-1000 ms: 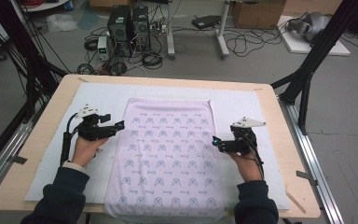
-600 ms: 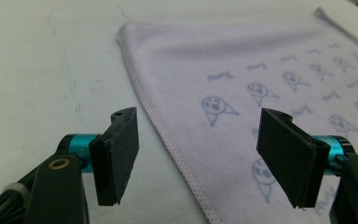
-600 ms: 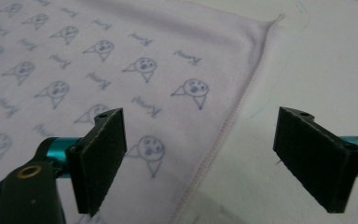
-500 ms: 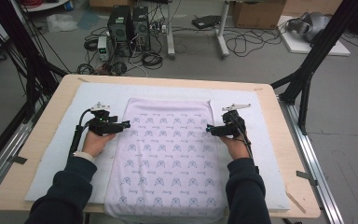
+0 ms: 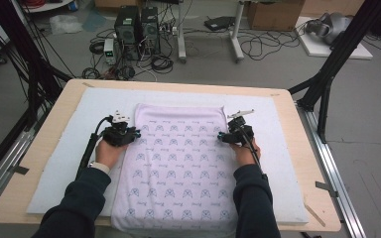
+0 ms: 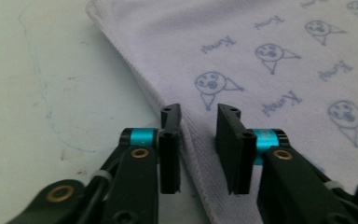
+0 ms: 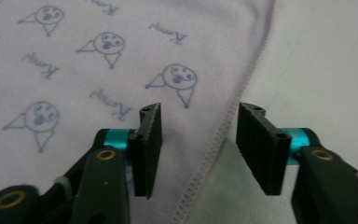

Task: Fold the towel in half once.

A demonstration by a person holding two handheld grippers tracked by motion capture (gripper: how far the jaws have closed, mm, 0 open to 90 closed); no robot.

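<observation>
Seen from above: a pale lilac towel (image 5: pixel 178 163) printed with small blue cartoon faces and script, spread flat on a white foam mat (image 5: pixel 69 163) over a wooden table (image 5: pixel 44 144). Dark-sleeved forearms entering from the near edge, one hand at each long side of the towel.

Left gripper (image 5: pixel 135 134) down at the towel's left edge, toward the far end, jaws pointing inward across the cloth. From the left gripper view: two black jaws standing a narrow gap apart, just closing in, with the towel's stitched hem (image 6: pixel 186 140) running between them. Inner jaw over printed cloth, outer jaw over the bare mat (image 6: pixel 51 93) right beside the hem. A sliver of space visible between pads and fabric, so no pinch on the cloth yet. Faint blue pen line on the mat, off to the outer side of the jaws.

Right gripper (image 5: pixel 221 137) mirrored at the towel's right edge, level with the left one, jaws also pointing inward. From the right gripper view: ribbed black jaws at a middling gap, just closing as well, wider apart than the left pair. Towel's hem (image 7: pixel 214 144) passing between them, nearer the outer jaw; printed face just ahead of the inner jaw; bare mat (image 7: pixel 317 60) beyond the outer jaw. Pads clear of the cloth on both sides.

Black cable trailing back from each gripper along the wrist.
</observation>
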